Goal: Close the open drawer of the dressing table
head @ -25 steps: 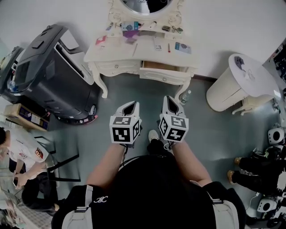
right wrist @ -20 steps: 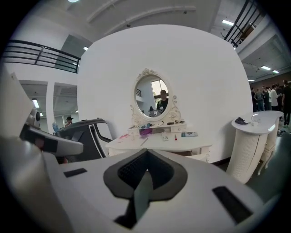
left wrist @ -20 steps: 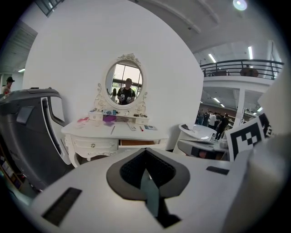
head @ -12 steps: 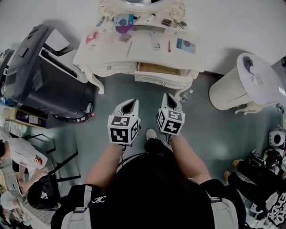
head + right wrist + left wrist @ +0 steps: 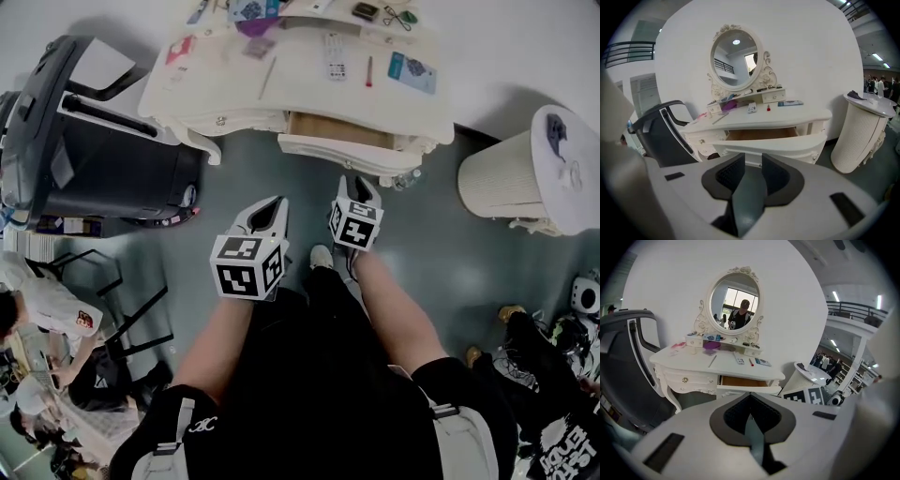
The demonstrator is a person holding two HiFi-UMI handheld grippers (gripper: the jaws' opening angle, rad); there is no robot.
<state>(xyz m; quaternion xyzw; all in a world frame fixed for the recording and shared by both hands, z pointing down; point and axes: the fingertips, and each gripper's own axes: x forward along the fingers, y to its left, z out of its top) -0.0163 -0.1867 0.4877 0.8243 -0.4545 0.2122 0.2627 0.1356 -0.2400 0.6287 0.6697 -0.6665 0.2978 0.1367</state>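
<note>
Drawer (image 5: 343, 130) of dressing table (image 5: 300, 89) hangs open. Our right gripper (image 5: 361, 185) near drawer front, jaws opening, nothing between. Our left gripper (image 5: 272, 205) closed, empty.

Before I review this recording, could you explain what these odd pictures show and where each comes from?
A person carries two two-jaw grippers and wears a head camera looking down at them. The other two views come from cameras riding on the left gripper and the right gripper, looking along their jaws. Ahead stands a dressing table, its drawer pulled open; a red pen and small items lie on top. Nothing is held: the left jaws are together, the right jaws are opening, empty.
</note>
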